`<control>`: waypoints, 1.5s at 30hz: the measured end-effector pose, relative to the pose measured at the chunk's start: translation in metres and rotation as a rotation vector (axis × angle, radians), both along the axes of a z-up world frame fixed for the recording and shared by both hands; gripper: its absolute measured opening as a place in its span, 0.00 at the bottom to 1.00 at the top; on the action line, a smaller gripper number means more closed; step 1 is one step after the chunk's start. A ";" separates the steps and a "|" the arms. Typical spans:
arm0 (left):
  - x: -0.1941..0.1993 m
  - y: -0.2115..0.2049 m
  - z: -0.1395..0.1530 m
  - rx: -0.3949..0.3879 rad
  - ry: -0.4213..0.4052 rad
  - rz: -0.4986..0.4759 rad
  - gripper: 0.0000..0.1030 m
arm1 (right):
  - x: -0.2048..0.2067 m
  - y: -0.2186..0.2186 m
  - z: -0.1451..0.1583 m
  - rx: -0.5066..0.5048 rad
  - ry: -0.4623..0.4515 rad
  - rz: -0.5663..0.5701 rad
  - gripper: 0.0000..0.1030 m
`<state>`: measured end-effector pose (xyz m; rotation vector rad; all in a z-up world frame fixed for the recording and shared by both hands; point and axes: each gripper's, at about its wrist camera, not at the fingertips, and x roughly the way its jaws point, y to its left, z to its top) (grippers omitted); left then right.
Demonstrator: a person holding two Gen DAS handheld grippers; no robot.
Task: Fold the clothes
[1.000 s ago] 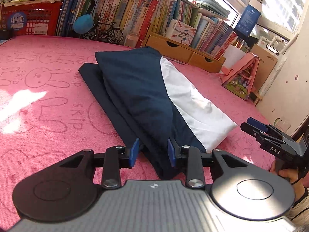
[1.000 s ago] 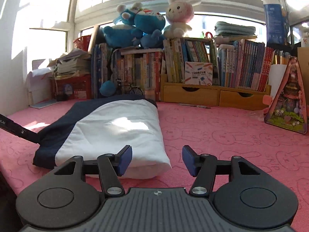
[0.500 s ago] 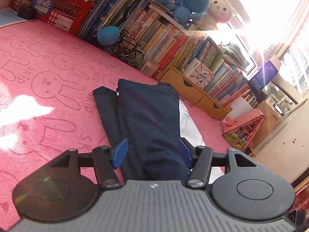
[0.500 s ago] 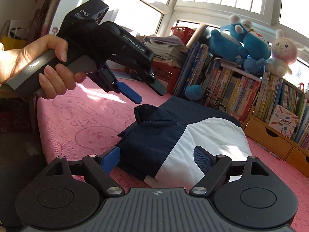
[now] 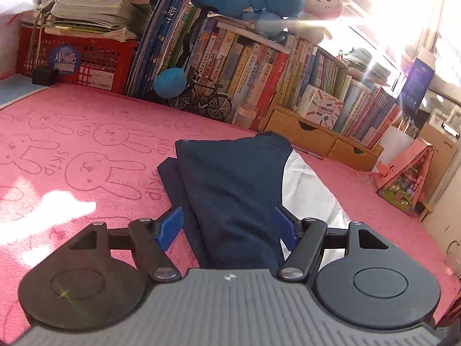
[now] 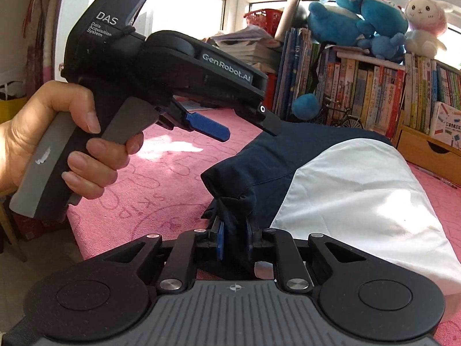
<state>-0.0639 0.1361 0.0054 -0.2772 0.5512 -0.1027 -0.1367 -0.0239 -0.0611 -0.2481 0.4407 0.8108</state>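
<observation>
A folded navy and white garment (image 5: 233, 178) lies on the pink rabbit-print mat (image 5: 86, 150). My left gripper (image 5: 227, 226) hovers open over its near navy end, and the cloth runs below and between the two blue pads without touching them. In the right wrist view my right gripper (image 6: 234, 240) is shut on a bunched navy corner of the garment (image 6: 354, 190), which is pulled up slightly. A hand (image 6: 37, 132) holds the left gripper (image 6: 219, 132) above and to the left of that corner, with one blue pad showing.
Along the far side stand a row of books (image 5: 259, 66), a red basket (image 5: 83, 60), a model bicycle (image 5: 201, 101), wooden drawers (image 5: 311, 135) and a pink toy house (image 5: 403, 178). Plush toys (image 6: 368, 20) sit on the books. The mat's edge (image 6: 77, 230) drops off at the left.
My right gripper has swung to the garment's near navy corner and shut on it. My left gripper opened wider and lifted above the cloth.
</observation>
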 end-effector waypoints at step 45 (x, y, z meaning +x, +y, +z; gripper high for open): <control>0.053 -0.003 -0.026 0.192 0.160 -0.257 0.82 | 0.235 -0.179 0.036 0.494 0.422 -0.344 0.46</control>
